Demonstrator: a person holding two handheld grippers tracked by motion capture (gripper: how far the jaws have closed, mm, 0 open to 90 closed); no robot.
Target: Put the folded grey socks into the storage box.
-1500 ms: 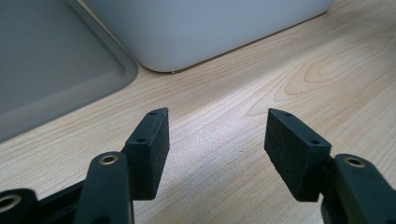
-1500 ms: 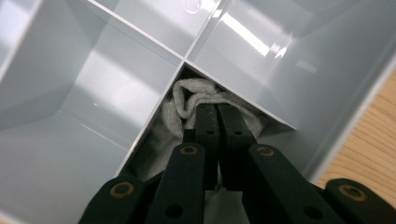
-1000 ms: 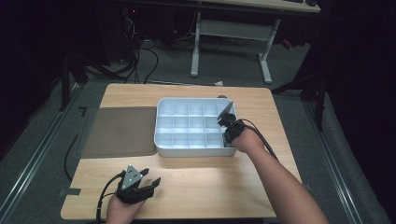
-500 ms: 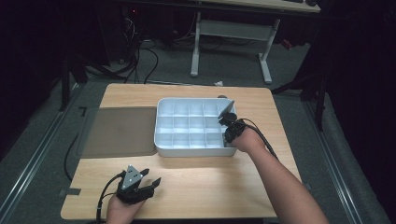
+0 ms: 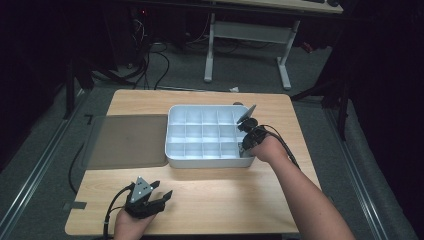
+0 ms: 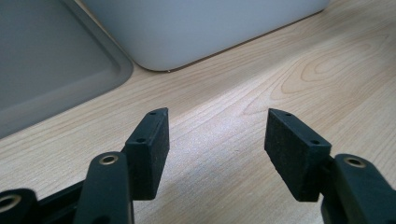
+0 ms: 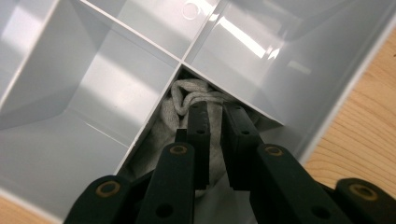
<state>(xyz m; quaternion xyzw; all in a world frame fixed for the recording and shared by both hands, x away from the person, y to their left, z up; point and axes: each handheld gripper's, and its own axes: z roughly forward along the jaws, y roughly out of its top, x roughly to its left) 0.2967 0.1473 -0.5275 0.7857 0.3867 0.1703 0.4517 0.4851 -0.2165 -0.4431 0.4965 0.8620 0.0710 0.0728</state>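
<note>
- Mostly hidden between the black jaws of the right gripper (image 7: pixel 215 116), a grey sock (image 7: pixel 196 95) shows just its bunched, soft knit folds; the jaws are nearly together, pinching it.
- Inside the white divided tray (image 5: pixel 172 131), the sock sits in the near-right corner compartment; the tray's other glossy plastic cells look bare.
- Left of the tray lies a flat grey lid (image 5: pixel 127 140) with rounded corners.
- Near the front edge of the pale wooden table (image 5: pixel 225 195), the left gripper (image 6: pixel 217 135) holds its jaws spread, with nothing between them.
</note>
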